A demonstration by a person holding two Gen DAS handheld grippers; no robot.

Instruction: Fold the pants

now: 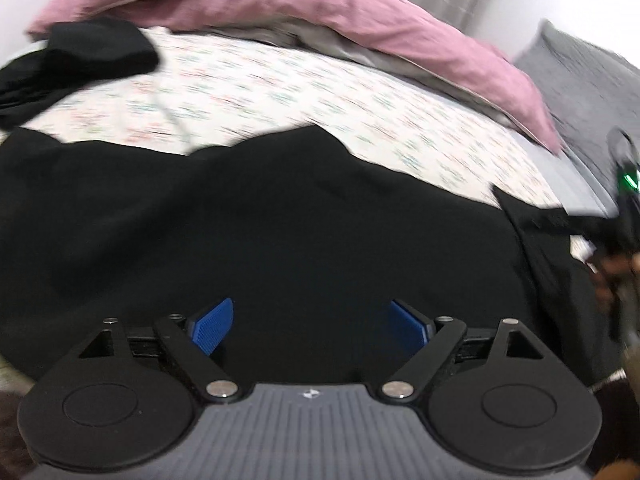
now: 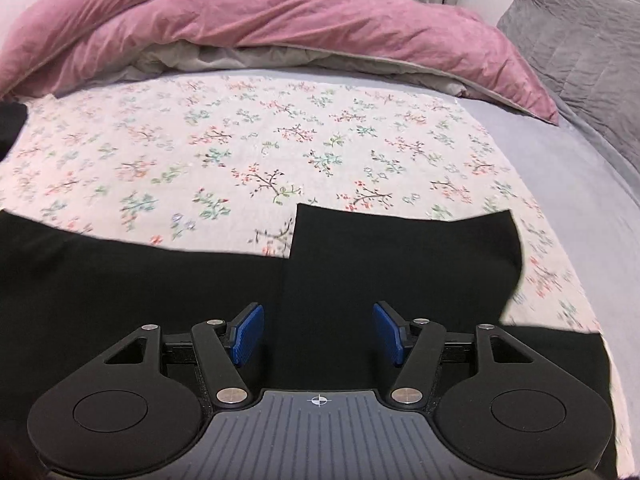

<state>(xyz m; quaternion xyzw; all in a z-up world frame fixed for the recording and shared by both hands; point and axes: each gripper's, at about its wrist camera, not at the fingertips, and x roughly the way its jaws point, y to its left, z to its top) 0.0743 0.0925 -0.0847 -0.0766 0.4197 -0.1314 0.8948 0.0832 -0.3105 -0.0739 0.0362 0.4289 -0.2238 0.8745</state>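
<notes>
Black pants (image 1: 280,216) lie spread across the floral sheet (image 1: 280,92) on the bed, filling the lower half of the left wrist view. My left gripper (image 1: 312,324) hovers over them, open wide, with nothing between its blue pads. In the right wrist view the pants (image 2: 400,264) show a folded layer with a straight edge lying on top of the wider black cloth. My right gripper (image 2: 318,330) is open above that layer, its pads apart from the cloth. The other gripper's body and a hand (image 1: 620,240) show at the left wrist view's right edge.
A pink duvet (image 2: 280,16) is bunched along the far side of the bed. A grey quilted pillow (image 2: 580,40) lies at the right. Another black garment (image 1: 80,60) sits at the far left on the sheet. The floral sheet (image 2: 240,140) stretches beyond the pants.
</notes>
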